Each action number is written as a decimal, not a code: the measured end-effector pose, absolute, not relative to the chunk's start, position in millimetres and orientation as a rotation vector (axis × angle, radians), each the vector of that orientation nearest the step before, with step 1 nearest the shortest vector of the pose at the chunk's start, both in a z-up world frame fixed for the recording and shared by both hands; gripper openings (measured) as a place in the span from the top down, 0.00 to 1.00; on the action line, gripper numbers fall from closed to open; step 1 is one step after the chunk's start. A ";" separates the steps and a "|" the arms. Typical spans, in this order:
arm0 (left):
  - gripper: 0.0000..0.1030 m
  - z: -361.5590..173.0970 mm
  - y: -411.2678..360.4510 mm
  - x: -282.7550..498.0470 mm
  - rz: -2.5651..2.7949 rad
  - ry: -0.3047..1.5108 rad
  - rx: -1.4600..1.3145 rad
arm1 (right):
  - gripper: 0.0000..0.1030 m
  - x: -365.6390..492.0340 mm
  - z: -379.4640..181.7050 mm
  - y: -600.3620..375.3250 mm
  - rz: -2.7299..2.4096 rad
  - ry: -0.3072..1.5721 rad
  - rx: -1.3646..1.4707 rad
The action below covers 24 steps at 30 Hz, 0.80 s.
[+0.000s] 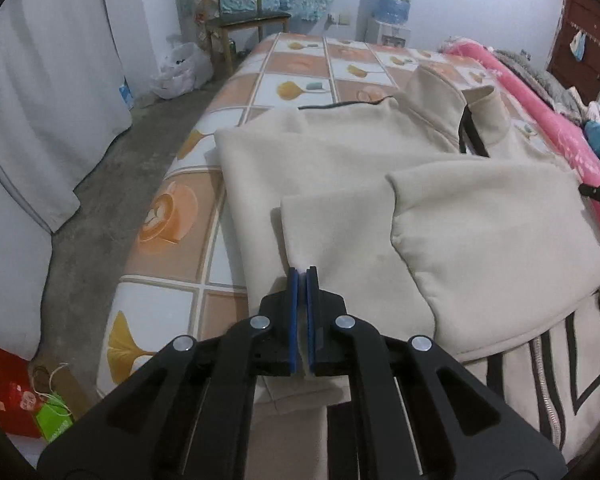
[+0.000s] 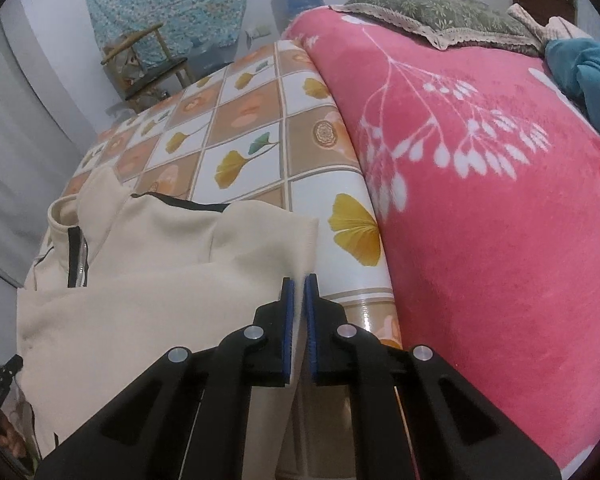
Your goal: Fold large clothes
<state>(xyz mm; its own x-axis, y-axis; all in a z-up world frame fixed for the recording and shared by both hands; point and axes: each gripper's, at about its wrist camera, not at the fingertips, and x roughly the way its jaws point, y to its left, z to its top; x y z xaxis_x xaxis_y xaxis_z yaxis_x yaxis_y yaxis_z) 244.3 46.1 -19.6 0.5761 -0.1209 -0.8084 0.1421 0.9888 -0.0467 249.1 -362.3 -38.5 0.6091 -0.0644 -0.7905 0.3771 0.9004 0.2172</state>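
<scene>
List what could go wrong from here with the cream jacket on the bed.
1. Both the left gripper and the right gripper pinch only thin fabric edges of the cream jacket; a pull may slip them free.
2. The folded sleeves lie loose and may unfold.
3. The jacket could drag against the pink blanket.

Jacket (image 1: 340,184): cream, black trim. Table cover (image 2: 252,128): white, tan squares, yellow ginkgo leaves. Blanket (image 2: 480,200): pink, white branch print. Gripper pads (image 1: 298,304): blue; frames black.
</scene>
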 end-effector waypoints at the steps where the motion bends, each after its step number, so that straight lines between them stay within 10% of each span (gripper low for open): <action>1: 0.95 -16.3 48.3 244.8 -0.158 0.935 0.008 | 0.94 249.7 -37.8 -362.4 -0.259 0.888 0.383; 13: 0.71 -21.1 23.1 298.6 -0.233 0.972 0.084 | 0.93 251.1 -37.4 -364.2 -0.251 0.903 0.405; 15: 0.74 -26.7 13.0 298.7 -0.229 0.958 0.161 | 0.94 251.2 -37.3 -364.2 -0.250 0.903 0.403; 17: 1.00 -26.5 8.7 295.4 -0.225 0.953 0.201 | 0.94 251.3 -36.5 -363.2 -0.253 0.903 0.390; 24: 1.00 9.5 25.4 287.2 -0.173 0.825 0.129 | 0.94 248.7 -24.3 -357.7 -0.285 0.848 0.346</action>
